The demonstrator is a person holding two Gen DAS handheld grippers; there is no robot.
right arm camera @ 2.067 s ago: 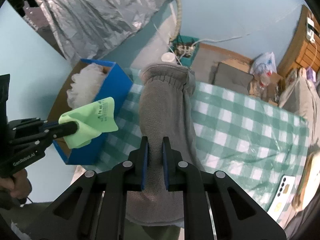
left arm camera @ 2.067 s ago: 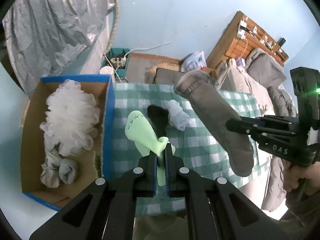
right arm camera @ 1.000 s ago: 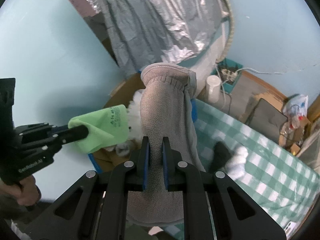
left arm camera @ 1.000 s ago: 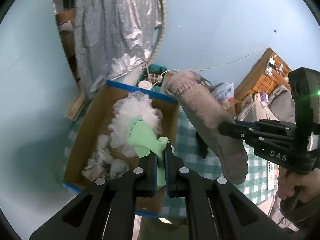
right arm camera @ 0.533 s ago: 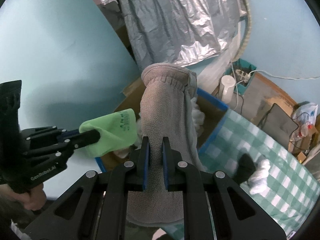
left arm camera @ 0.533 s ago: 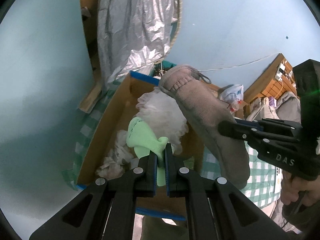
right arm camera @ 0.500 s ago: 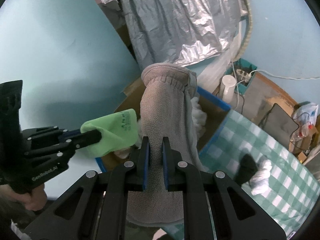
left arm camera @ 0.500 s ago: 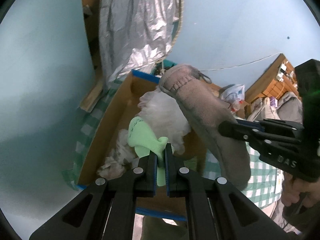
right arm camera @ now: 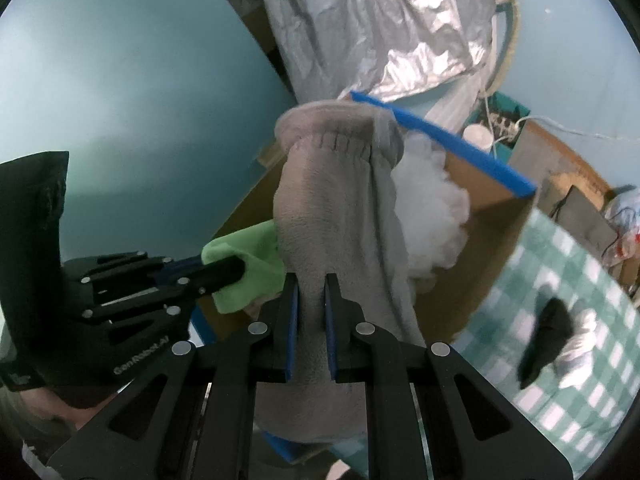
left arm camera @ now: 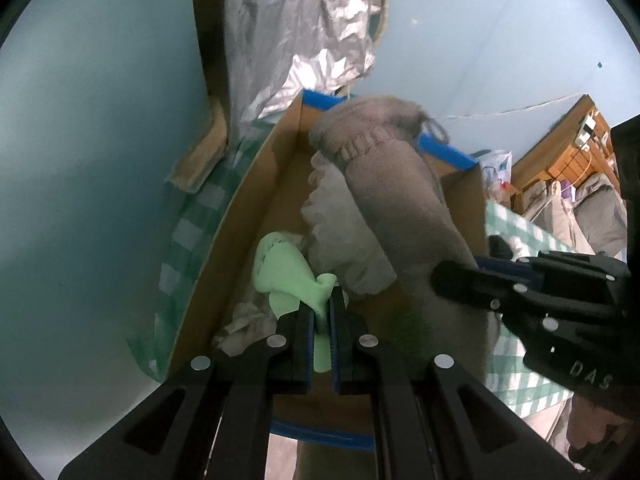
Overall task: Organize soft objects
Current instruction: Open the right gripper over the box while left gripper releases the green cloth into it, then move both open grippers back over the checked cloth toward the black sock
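Observation:
My left gripper (left arm camera: 320, 304) is shut on a light green sock (left arm camera: 280, 268), held low inside the blue-edged cardboard box (left arm camera: 248, 208). My right gripper (right arm camera: 308, 292) is shut on a long grey fleece sock (right arm camera: 340, 208) that hangs over the same box, cuff end pointing away. From the left wrist view the grey sock (left arm camera: 400, 208) crosses above a white bath pouf (left arm camera: 340, 232) in the box. Seen from the right wrist, the green sock (right arm camera: 252, 272) and left gripper (right arm camera: 236, 270) sit just left of the grey sock.
Crumpled whitish socks (left arm camera: 248, 316) lie in the box's near end. A black sock (right arm camera: 548, 332) and a white one (right arm camera: 584, 340) rest on the green checked tablecloth (right arm camera: 592, 276). Silver foil sheeting (right arm camera: 380, 28) hangs behind the box.
Both grippers have moved left from over the tablecloth to over the box and come lower. The green sock now sits down among the box's contents; both grips are unchanged.

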